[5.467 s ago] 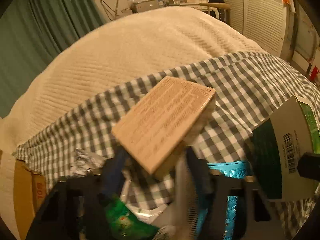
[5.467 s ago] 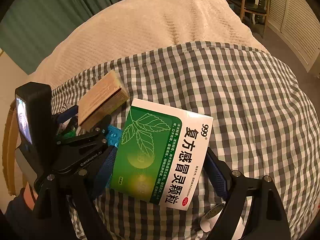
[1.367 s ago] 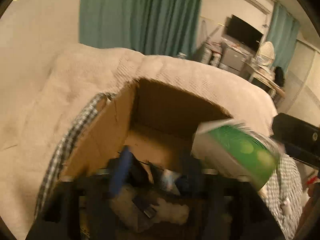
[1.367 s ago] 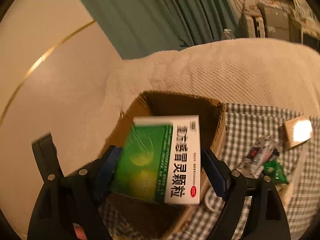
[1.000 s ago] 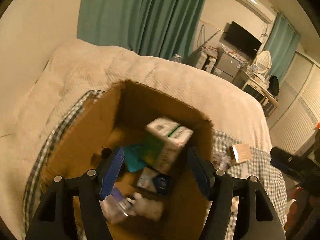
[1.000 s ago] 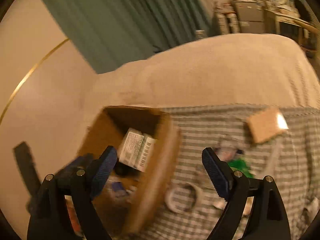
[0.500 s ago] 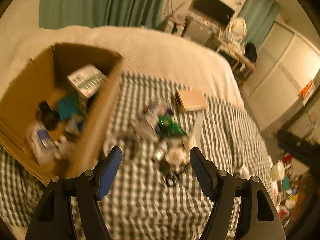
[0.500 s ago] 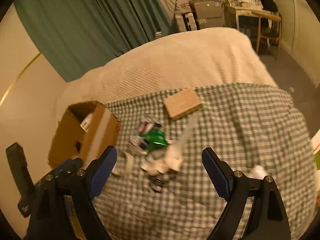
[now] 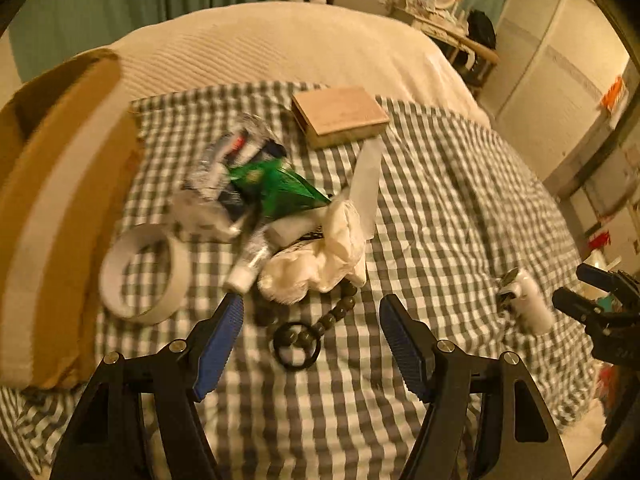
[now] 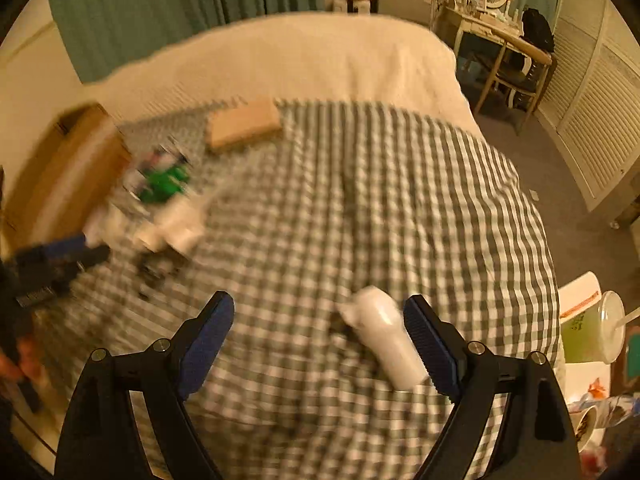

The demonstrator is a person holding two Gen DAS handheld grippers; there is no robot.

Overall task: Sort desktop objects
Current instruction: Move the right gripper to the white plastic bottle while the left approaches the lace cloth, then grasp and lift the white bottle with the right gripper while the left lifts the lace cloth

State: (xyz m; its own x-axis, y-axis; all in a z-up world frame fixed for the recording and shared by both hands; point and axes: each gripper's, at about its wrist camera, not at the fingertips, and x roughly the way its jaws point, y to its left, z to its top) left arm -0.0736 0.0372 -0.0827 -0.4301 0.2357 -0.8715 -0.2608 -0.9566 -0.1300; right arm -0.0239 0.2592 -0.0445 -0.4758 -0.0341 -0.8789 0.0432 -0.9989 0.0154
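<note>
Both boxes have left your grippers: your left gripper gapes empty over a black ring, your right gripper spread beside what looks like a white bottle, the cardboard box beyond.
</note>
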